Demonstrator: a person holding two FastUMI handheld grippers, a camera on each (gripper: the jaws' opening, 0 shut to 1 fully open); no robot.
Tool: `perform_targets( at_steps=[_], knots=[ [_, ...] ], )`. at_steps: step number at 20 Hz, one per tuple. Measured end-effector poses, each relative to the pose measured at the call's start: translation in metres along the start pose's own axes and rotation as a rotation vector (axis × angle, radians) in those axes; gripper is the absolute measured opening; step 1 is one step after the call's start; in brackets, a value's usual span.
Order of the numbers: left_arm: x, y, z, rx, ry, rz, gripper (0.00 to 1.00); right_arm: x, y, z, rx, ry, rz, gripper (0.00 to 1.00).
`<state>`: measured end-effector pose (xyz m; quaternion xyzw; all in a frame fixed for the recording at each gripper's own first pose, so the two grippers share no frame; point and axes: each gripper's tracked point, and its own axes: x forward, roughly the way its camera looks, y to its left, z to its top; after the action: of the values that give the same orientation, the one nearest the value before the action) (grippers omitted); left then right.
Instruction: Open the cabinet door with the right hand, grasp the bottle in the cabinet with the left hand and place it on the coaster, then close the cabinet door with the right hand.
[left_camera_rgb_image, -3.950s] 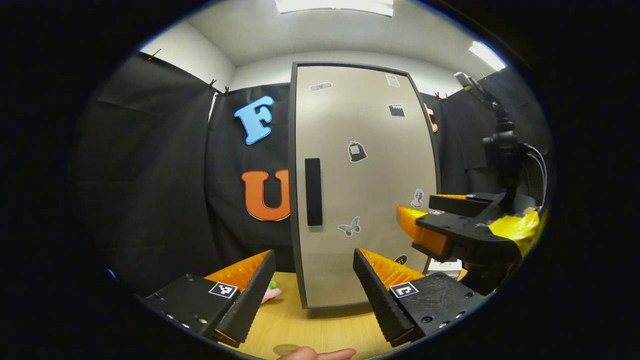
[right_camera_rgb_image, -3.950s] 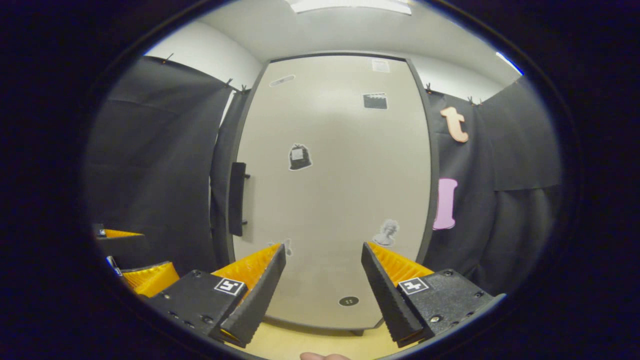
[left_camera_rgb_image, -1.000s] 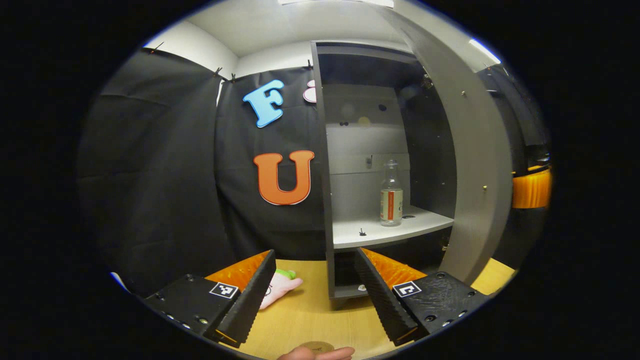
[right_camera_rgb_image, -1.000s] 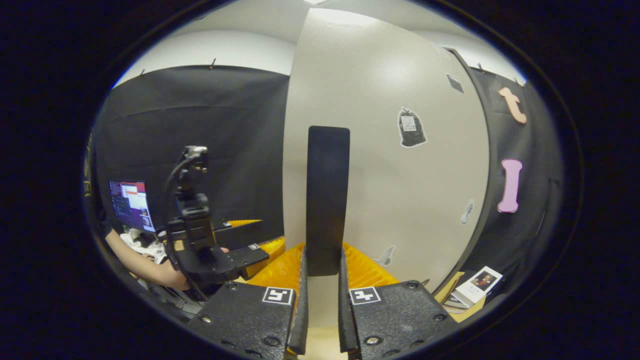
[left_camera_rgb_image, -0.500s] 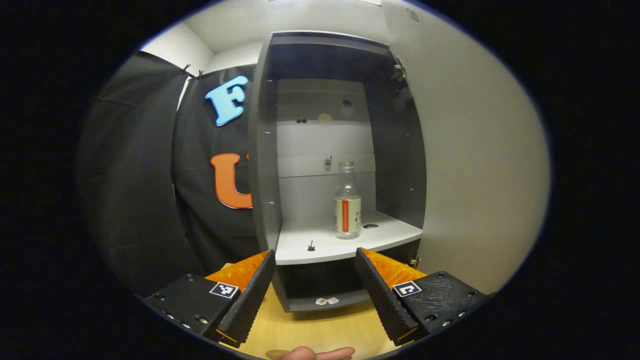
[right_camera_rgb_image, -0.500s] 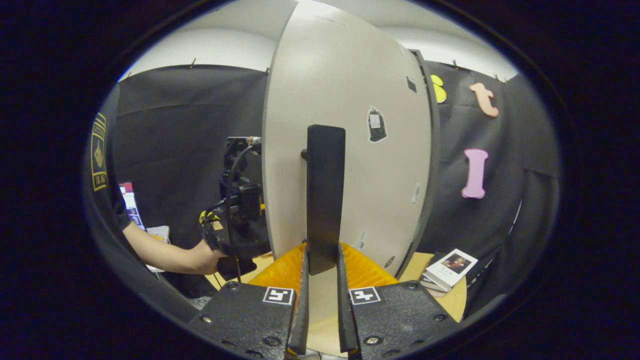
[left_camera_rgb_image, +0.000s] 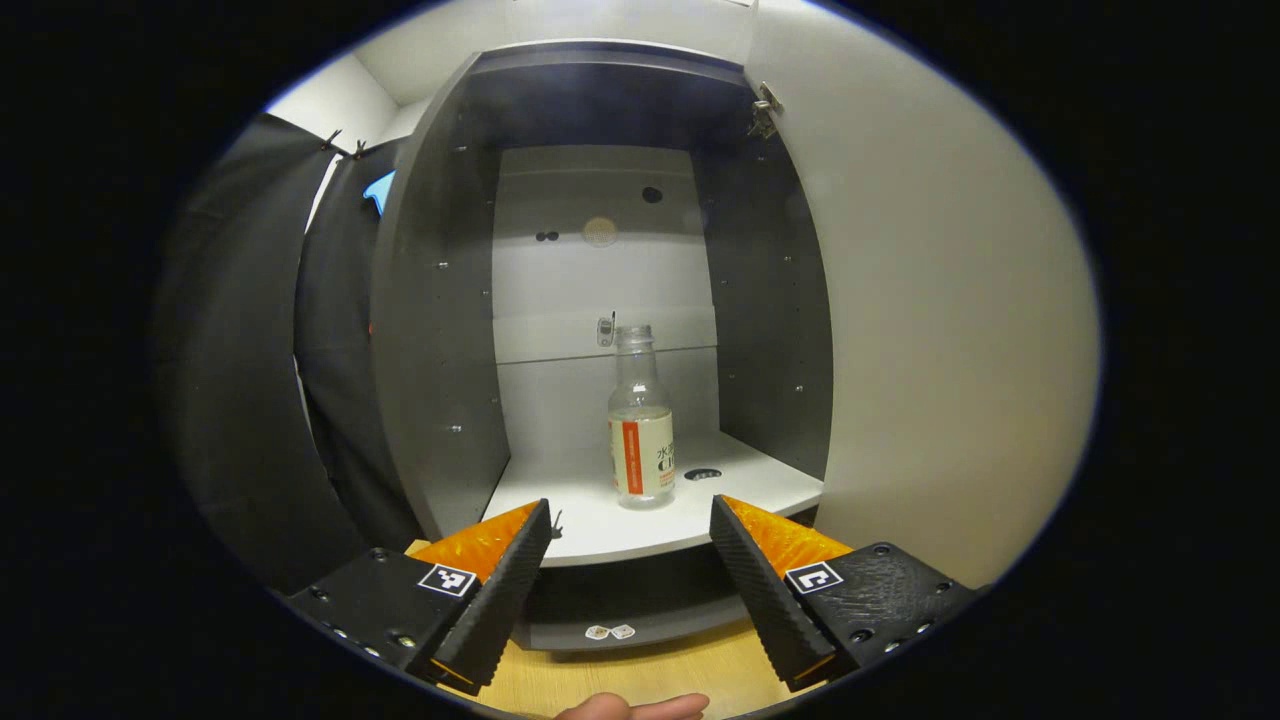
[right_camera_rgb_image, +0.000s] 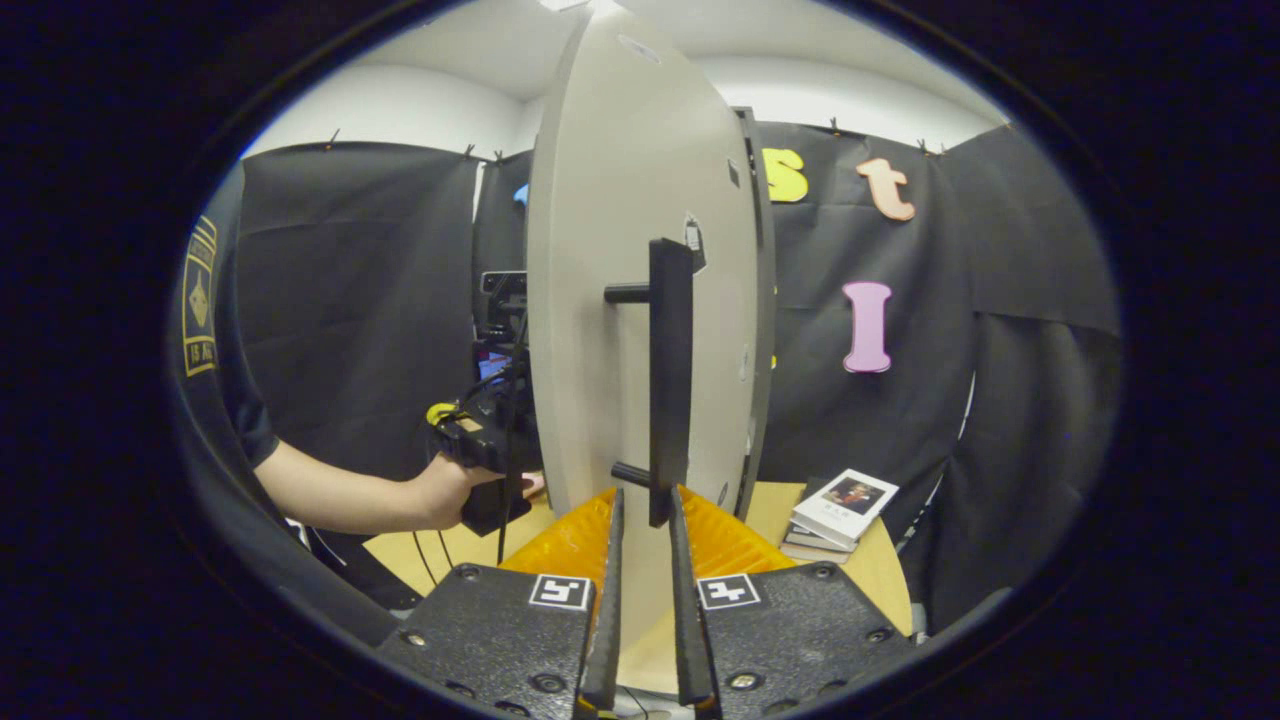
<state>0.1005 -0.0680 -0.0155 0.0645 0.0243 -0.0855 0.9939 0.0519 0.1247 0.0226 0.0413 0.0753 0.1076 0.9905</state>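
The cabinet (left_camera_rgb_image: 440, 330) stands open on the wooden table (left_camera_rgb_image: 640, 675), its dark side walls framing a pale back panel. On its white shelf (left_camera_rgb_image: 650, 515) stands one clear bottle (left_camera_rgb_image: 640, 420), alone apart from a small dark round mark just to its right and a tiny dark item near the shelf's front left edge. In the low dark compartment under the shelf two small pale stickers sit on the front lip.

The bottle is upright, its long axis vertical, the open neck pointing up toward the top of the cabinet. A label with an orange stripe wraps its lower body, and a little clear liquid seems to fill the lower part.

In the left gripper view the left gripper (left_camera_rgb_image: 630, 560) is spread wide and holds nothing. Its fingers reach toward the front edge of the shelf, and the bottle stands beyond them, farther back on the shelf and roughly centred in the gap, apart from both.

The cabinet door (right_camera_rgb_image: 640, 300) is swung wide, seen nearly edge-on in the right gripper view and as a broad pale panel on the right of the left gripper view. The right gripper (right_camera_rgb_image: 640, 545) is nearly closed on the lower end of the door's black handle (right_camera_rgb_image: 670, 380), one finger on each side of the bar. Left of the door, a person's hand (right_camera_rgb_image: 445, 490) holds the other gripper, and books (right_camera_rgb_image: 840, 510) lie on the table to the right.
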Motion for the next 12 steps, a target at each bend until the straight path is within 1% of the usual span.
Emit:
perform_targets(
  at_steps=[2, 4, 5, 6, 8, 9, 10, 11, 12],
  knots=[
    [0.015, -0.005, 0.011, 0.004, -0.023, 0.011, 0.96, 0.0, -0.005, 0.005, 0.033, -0.029, -0.027, 0.26],
    [0.032, -0.01, 0.018, 0.016, -0.037, 0.024, 0.96, 0.001, -0.013, 0.006, 0.037, -0.043, -0.084, 0.26],
    [0.042, -0.012, 0.018, 0.026, -0.037, 0.031, 0.96, 0.001, -0.021, 0.006, 0.033, -0.048, -0.116, 0.24],
    [0.051, -0.014, 0.018, 0.036, -0.032, 0.038, 0.96, 0.0, -0.029, 0.007, 0.029, -0.053, -0.149, 0.26],
    [0.068, -0.015, 0.017, 0.045, -0.026, 0.061, 0.96, -0.003, -0.043, 0.011, 0.035, -0.073, -0.21, 0.22],
    [0.076, -0.015, 0.016, 0.04, -0.024, 0.07, 0.96, -0.005, -0.049, 0.009, 0.045, -0.083, -0.259, 0.12],
    [0.083, -0.014, 0.017, 0.036, -0.022, 0.08, 0.96, -0.009, -0.061, 0.009, 0.061, -0.095, -0.337, 0.19],
    [0.089, -0.012, 0.017, 0.032, -0.02, 0.09, 0.96, -0.009, -0.064, 0.008, 0.081, -0.101, -0.34, 0.23],
    [0.096, -0.01, 0.019, 0.031, -0.022, 0.1, 0.96, -0.013, -0.063, 0.009, 0.105, -0.101, -0.315, 0.25]
  ],
)
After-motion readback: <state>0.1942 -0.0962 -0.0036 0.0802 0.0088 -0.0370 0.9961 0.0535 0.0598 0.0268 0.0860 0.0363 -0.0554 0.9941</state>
